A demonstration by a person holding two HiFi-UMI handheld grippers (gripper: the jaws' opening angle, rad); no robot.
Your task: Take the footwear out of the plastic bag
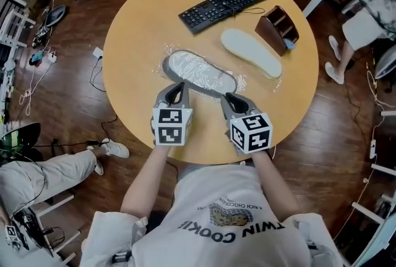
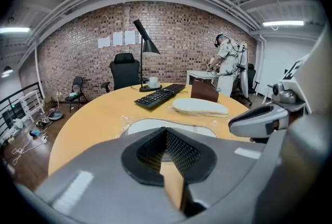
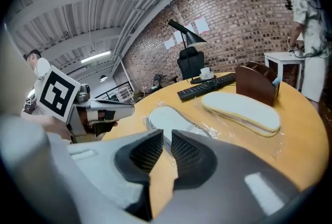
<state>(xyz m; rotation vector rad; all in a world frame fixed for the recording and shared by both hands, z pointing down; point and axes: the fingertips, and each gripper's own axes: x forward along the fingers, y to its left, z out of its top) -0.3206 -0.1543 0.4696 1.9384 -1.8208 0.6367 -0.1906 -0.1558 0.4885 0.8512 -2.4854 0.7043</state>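
Grey-rimmed white footwear sole (image 1: 198, 71) lies flat inside crinkled clear plastic bag (image 1: 162, 54), near side of table (image 1: 133, 37). Cream sole (image 1: 250, 52) bare, flat, just beyond.

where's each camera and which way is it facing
Head view: on the person's head, facing steeply down at the table; shows forearms, left gripper, right gripper.
Left gripper view: on the left gripper, facing across the table toward the brick wall; shows its closed jaws, right gripper at right.
Right gripper view: on the right gripper, facing likewise; jaws slightly apart, left gripper at left.
Shared: both show the bagged footwear, keyboard, lamp.
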